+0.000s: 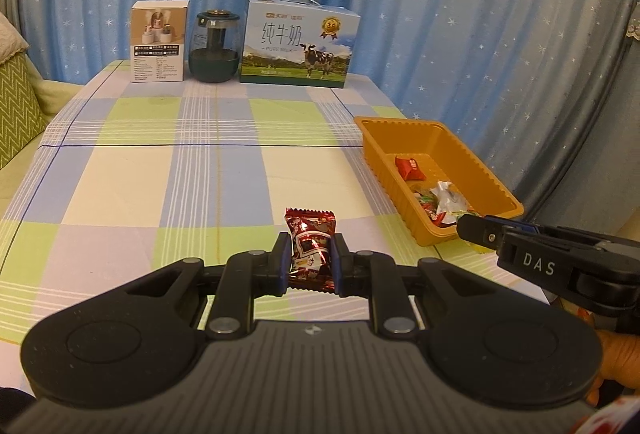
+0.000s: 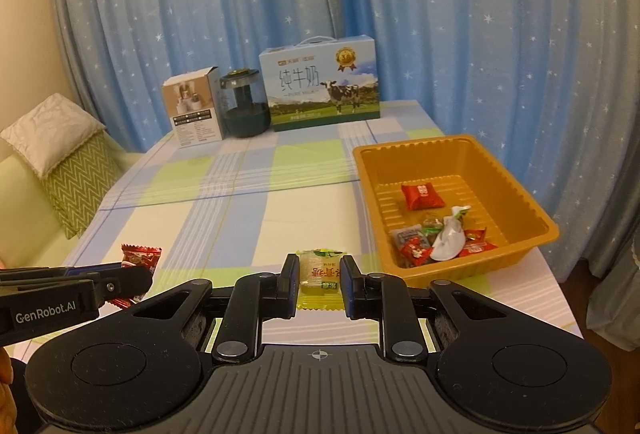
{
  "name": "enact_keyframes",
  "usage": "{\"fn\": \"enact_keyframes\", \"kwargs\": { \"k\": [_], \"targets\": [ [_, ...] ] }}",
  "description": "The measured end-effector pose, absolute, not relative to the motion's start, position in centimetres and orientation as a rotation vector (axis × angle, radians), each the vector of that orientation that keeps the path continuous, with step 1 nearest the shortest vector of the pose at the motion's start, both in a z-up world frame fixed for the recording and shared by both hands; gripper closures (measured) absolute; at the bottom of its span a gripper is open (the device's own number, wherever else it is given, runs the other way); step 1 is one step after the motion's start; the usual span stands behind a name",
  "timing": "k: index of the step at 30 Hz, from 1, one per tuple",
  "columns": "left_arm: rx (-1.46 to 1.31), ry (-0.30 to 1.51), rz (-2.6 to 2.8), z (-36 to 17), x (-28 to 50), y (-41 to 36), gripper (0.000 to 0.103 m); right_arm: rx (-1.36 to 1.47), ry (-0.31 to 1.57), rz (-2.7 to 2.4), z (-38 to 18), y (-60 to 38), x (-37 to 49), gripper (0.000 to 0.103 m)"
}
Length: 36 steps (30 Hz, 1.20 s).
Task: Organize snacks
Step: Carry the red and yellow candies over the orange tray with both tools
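Left gripper [image 1: 310, 260] clamps red candy [image 1: 310, 246]; right gripper [image 2: 320, 276] clamps yellow candy [image 2: 320, 272], label legible only in right view. Orange tray [image 2: 532, 222] ahead-right of both, holding wrapped snacks. Milk box [image 1: 298, 41], jar [image 1: 216, 47] far ahead.

Warm dim indoor light, soft shadows, strong fisheye bending, dark corner vignetting.
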<state>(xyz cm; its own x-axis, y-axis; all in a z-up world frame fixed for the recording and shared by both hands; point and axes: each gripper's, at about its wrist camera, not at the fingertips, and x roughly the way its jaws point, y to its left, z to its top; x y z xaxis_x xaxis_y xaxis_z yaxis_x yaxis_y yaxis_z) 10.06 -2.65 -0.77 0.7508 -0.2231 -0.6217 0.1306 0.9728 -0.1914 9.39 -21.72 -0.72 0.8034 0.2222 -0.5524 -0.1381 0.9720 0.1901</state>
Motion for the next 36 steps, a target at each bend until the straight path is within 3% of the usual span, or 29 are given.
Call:
{"fn": "enact_keyframes", "kwargs": {
  "k": [36],
  "targets": [
    [-0.071, 0.716, -0.393, -1.4, 14.8, -14.0, 0.085, 0.226, 0.604, -0.025, -1.0, -33.2, 10.2, 0.081]
  ]
}}
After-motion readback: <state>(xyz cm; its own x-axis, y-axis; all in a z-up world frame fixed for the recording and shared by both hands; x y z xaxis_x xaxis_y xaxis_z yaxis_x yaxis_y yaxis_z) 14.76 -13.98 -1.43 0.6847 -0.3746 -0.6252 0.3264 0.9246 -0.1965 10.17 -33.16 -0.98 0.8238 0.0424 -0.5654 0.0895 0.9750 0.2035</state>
